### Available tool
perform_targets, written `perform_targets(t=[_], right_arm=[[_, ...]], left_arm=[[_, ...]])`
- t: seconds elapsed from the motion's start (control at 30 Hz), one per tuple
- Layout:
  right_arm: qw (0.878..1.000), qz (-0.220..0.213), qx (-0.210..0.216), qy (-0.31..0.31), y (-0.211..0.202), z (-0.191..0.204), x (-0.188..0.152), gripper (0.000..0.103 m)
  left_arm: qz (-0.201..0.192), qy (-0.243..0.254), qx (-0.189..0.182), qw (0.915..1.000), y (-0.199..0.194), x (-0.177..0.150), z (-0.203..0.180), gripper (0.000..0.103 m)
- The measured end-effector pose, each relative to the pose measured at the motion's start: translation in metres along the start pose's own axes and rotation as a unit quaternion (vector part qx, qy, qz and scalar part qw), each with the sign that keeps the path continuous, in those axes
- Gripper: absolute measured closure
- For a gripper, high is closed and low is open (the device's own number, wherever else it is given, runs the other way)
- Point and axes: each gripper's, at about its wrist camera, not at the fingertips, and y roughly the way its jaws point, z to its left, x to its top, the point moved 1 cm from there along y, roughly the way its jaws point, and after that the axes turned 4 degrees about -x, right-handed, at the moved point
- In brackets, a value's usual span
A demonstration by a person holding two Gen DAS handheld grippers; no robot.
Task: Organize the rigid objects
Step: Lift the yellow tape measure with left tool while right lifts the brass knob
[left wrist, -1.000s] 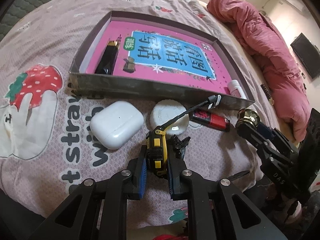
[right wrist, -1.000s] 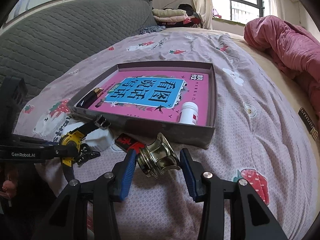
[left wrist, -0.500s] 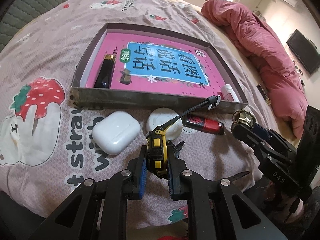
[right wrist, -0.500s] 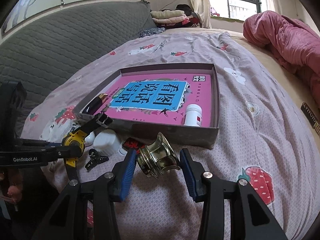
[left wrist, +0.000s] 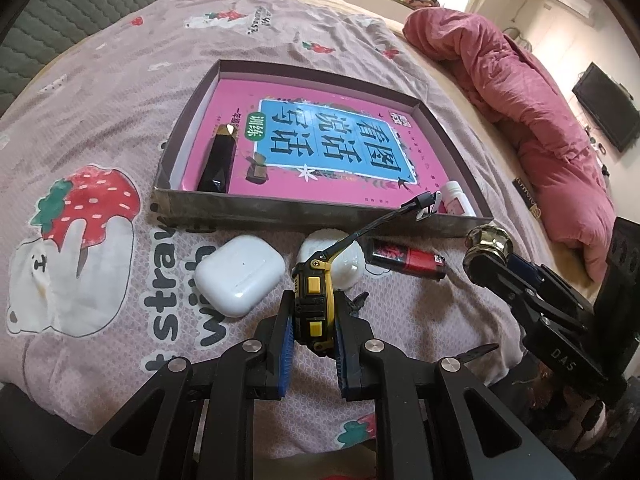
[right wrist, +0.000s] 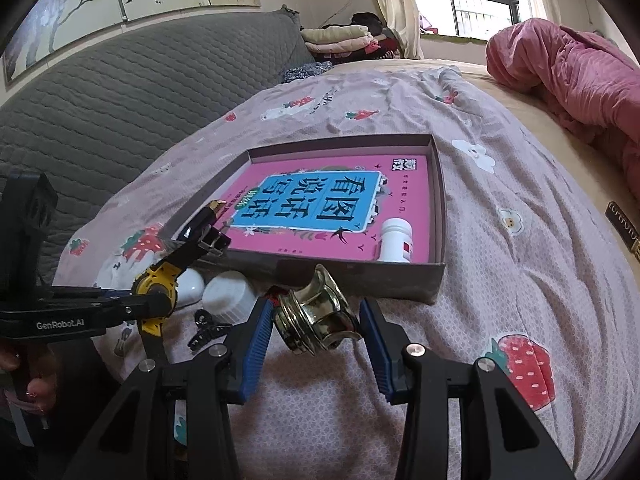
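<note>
My left gripper [left wrist: 313,314] is shut on a yellow and black tape measure [left wrist: 312,300], held above the bedspread; its black strap reaches toward the box. My right gripper [right wrist: 316,320] is shut on a brass door knob [right wrist: 316,314], just in front of the box's near wall. The shallow grey box [left wrist: 312,210] holds a pink book [left wrist: 332,148], a black faceted stick [left wrist: 219,160] and a small white bottle [right wrist: 396,240]. In front of the box lie a white earbud case [left wrist: 240,274], a white round cap [left wrist: 350,266], a red lighter [left wrist: 408,258] and a black binder clip [right wrist: 208,328].
A crumpled pink quilt [left wrist: 520,92] lies to the right on the bed. A grey padded headboard [right wrist: 100,112] runs along the left, with folded clothes [right wrist: 344,40] behind it. The strawberry-print bedspread [right wrist: 520,280] stretches around the box. A person's hand [right wrist: 24,376] holds the left gripper.
The tape measure has risen slightly away from the black clip, which stays on the bedspread. Both grips are unchanged, and both views have tipped up a little.
</note>
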Motion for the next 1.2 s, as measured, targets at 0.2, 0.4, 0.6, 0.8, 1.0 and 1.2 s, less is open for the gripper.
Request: perform_targets(t=[0.2,0.4,0.6,0.8,1.0,1.2], right_arm=[[1.0,-0.016,0.011,0.0,-0.009,0.007,0.007,0.058],[1.0,-0.02,0.017,0.009,-0.012,0.008,0.009,0.058],[0.999,-0.026,0.019,0.029,-0.016,0.003,0.011,0.058],[0.999,-0.031,0.012,0.029,-0.019,0.006,0.013,0.058],[0.999,-0.042,0.002,0.015,-0.024,0.014,0.019,0.058],[0.998,-0.054,-0.002,0.01,-0.028,0.019,0.026,0.058]], left_arm=[[-0.012,-0.002,0.0,0.9999,-0.007,0.002,0.001,0.086],[-0.016,-0.002,-0.001,0.9999,-0.009,0.002,0.001,0.086],[-0.03,0.007,0.003,0.9995,-0.015,0.005,-0.002,0.086],[-0.042,0.012,0.006,0.999,-0.02,0.009,-0.002,0.086],[-0.057,0.012,0.011,0.9982,-0.027,0.014,0.0,0.086],[-0.075,0.003,0.014,0.9971,-0.033,0.022,0.005,0.086]])
